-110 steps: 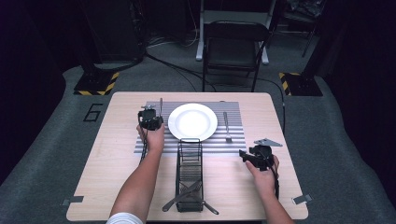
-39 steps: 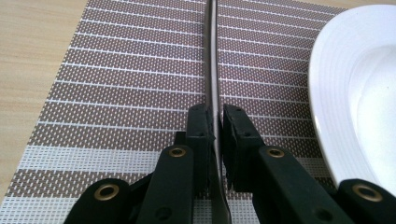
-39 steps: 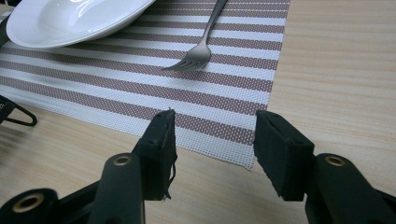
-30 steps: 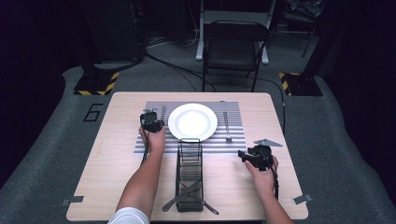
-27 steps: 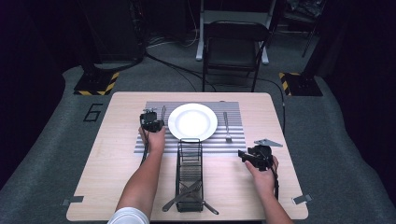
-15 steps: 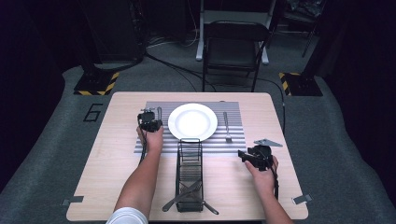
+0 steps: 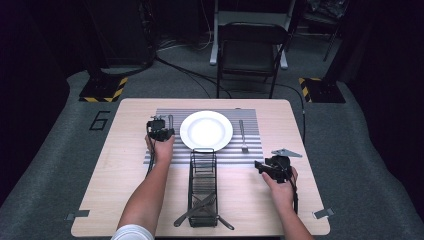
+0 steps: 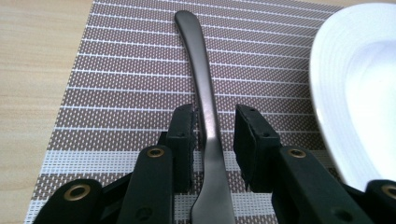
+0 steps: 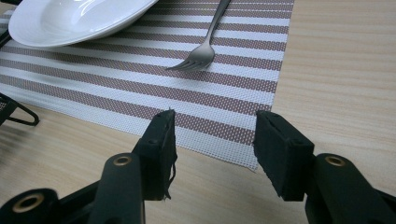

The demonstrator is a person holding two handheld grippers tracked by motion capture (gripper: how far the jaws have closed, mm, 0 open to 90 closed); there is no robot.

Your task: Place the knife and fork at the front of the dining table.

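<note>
The left gripper (image 8: pixel 212 140), jaws just opening, frees the knife (image 8: pixel 205 116) beside the plate (image 8: pixel 359 93); lifting carelessly could drag it askew.

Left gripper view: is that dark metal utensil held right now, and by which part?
No. The dark metal utensil lies on the mat; the jaws have just opened beside its handle.

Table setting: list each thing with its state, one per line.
Left gripper: jaws just opening, pads off the utensil.
Utensil: flat on the mat, left of the plate.
Plate: empty, on the mat.
Fork: flat on the mat.
Right gripper: open, empty.
Rack: holds cutlery at its near end.
</note>
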